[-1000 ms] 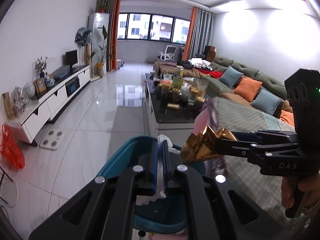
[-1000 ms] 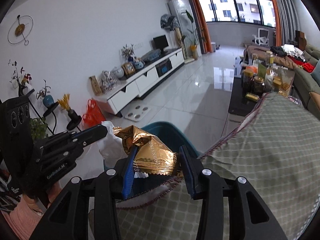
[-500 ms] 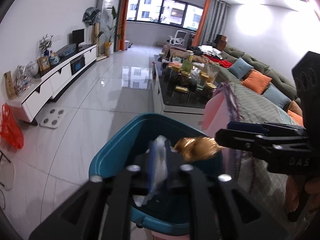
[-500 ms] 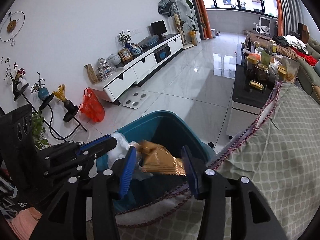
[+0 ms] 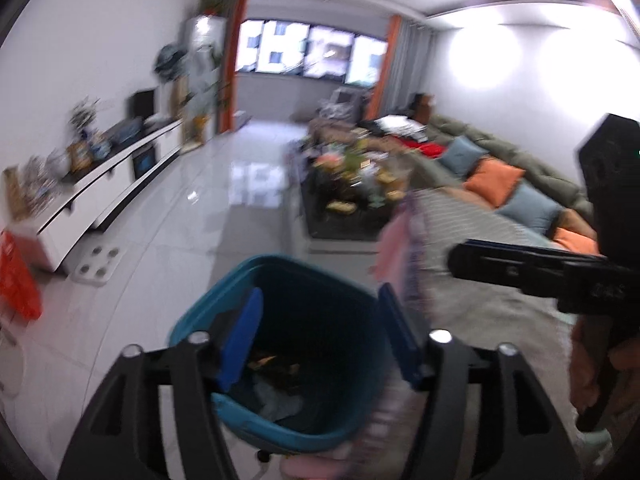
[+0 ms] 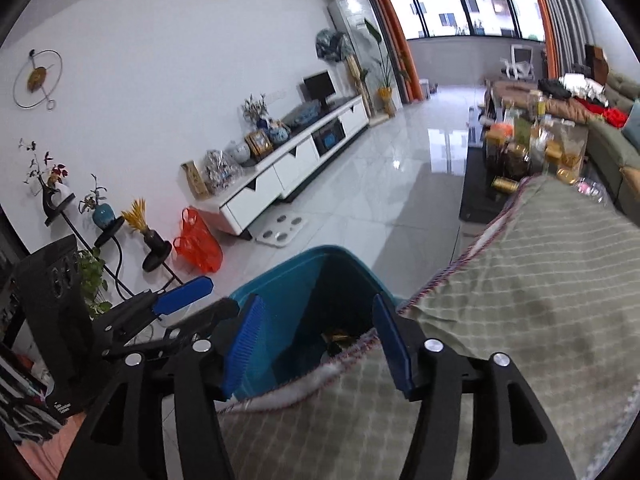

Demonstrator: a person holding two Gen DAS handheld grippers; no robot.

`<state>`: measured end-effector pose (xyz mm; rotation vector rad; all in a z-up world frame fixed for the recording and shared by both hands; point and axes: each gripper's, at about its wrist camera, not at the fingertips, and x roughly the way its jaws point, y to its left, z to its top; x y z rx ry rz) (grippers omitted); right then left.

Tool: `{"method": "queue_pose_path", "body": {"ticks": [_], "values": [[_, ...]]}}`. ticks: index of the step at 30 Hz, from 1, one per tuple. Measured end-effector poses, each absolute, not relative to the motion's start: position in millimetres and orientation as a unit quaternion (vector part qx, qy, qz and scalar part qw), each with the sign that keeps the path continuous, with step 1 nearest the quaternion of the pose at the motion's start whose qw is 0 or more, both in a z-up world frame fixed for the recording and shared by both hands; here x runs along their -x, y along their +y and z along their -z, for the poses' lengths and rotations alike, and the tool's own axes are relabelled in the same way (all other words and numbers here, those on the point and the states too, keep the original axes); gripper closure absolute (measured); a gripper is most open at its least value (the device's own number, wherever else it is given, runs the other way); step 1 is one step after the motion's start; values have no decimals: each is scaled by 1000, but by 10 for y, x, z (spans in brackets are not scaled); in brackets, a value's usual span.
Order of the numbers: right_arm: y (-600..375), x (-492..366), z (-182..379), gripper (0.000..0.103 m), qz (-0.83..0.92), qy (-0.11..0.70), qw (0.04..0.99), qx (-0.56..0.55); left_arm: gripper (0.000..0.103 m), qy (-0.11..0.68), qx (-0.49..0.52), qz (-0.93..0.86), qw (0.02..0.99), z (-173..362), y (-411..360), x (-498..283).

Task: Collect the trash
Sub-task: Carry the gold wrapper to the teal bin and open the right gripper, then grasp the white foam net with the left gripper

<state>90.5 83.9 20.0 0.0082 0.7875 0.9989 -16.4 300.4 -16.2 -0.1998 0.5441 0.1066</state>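
A teal trash bin (image 5: pixel 224 304) (image 6: pixel 288 280) stands on the floor beside the cloth-covered table. Inside it lie a gold wrapper (image 5: pixel 276 364) (image 6: pixel 338 338) and pale paper (image 5: pixel 276 396). My left gripper (image 5: pixel 320 344) hangs over the bin with its jaws opening and nothing between them. My right gripper (image 6: pixel 316 344) is also above the bin, jaws opening, with nothing between its blue pads. In the left wrist view my right gripper (image 5: pixel 472 258) comes in from the right; the right wrist view has my left gripper (image 6: pixel 192 304) at the lower left.
A checked tablecloth (image 6: pixel 540 280) covers the table edge at right and droops toward the bin. A dark coffee table (image 5: pixel 348 204) crowded with jars stands ahead, a sofa (image 5: pixel 500 176) at right, a white TV cabinet (image 6: pixel 304 160) along the left wall, an orange bag (image 6: pixel 198 244) and a scale (image 6: pixel 282 232) on the floor.
Both grippers opened. The gold wrapper left my right gripper and the white paper left my left gripper; both now lie in the bin.
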Motion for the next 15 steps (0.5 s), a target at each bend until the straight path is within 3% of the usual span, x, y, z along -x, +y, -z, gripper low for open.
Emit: {"method": "queue_pose_path", "body": {"ticks": [4, 15], "values": [[430, -731, -402, 41, -463, 338, 819, -9, 31, 246, 75, 23, 966, 15, 2516, 319], [-957, -355, -648, 39, -372, 290, 881, -18, 31, 256, 21, 225, 940, 105, 1112, 419]]}}
